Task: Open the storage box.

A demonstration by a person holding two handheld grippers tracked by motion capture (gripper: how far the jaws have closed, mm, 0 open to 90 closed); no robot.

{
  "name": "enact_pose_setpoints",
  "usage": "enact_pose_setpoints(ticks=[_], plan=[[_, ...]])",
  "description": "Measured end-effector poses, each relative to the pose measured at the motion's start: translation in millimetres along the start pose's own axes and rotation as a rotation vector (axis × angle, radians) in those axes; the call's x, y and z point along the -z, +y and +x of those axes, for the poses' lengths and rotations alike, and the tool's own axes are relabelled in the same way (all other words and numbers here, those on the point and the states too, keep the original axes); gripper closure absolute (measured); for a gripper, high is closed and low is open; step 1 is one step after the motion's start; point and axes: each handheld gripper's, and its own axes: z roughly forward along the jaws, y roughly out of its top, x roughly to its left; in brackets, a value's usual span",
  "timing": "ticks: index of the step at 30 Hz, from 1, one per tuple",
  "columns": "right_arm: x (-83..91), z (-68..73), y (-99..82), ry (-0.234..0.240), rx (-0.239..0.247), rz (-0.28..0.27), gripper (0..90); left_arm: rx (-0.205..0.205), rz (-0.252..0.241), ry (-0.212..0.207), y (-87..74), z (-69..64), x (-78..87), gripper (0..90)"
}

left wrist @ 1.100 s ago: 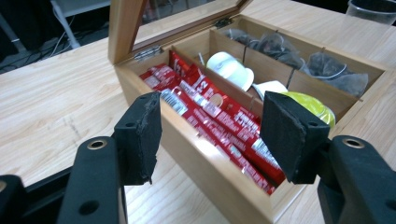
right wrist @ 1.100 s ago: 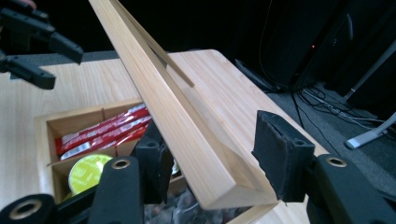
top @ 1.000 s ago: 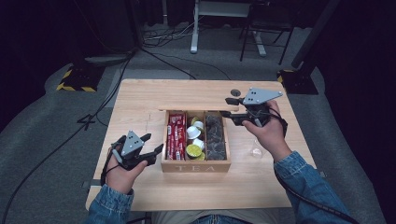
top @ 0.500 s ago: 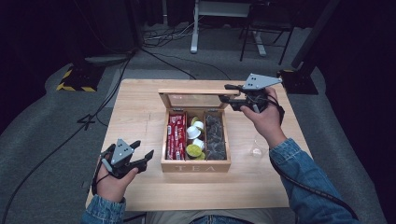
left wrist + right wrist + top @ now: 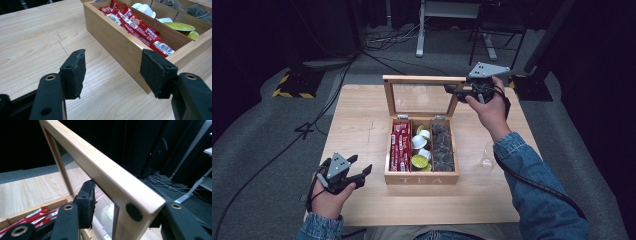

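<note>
a pale wooden counter (image 5: pixel 362 115) stands on grey carpet in a dark room. on it, one wooden tea box (image 5: pixel 422 177) with three compartments, near the middle. the right gripper (image 5: pixel 457 91) has its jaws clamped on the upright glass lid (image 5: pixel 418 79). the left gripper (image 5: pixel 359 170) rests near left, jaws released.

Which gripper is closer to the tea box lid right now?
Right. The right gripper has its jaws around the raised lid at its top right corner. The left gripper sits open over the table, off the box's front left corner, well below the lid.
</note>
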Motion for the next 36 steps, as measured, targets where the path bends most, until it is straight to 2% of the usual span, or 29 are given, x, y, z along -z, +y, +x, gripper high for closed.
enact_pose_setpoints(ticks=[6,10,21,28,36], plan=[[-12.6,-9.4,-3.8,-0.029,-0.013,0.022,49.5,-0.009,0.019,-0.02,-1.6,-1.6,-9.6,37.4],[-18.7,-15.3,-7.8,-0.048,-0.034,0.016,49.3,-0.016,0.024,-0.029,-1.0,-2.6,-14.5,37.3],[-39.0,-26.0,-11.5,-0.104,-0.067,0.023,42.9,-0.021,0.029,-0.043,0.3,-2.8,-20.6,37.1],[-53.1,-29.7,-22.9,-0.109,-0.102,0.059,40.4,-0.021,0.031,-0.042,-1.3,-1.3,-20.3,37.1],[-63.3,-30.4,-35.6,-0.109,-0.116,0.095,38.9,-0.019,0.034,-0.037,-2.6,-0.9,-20.4,37.0]])
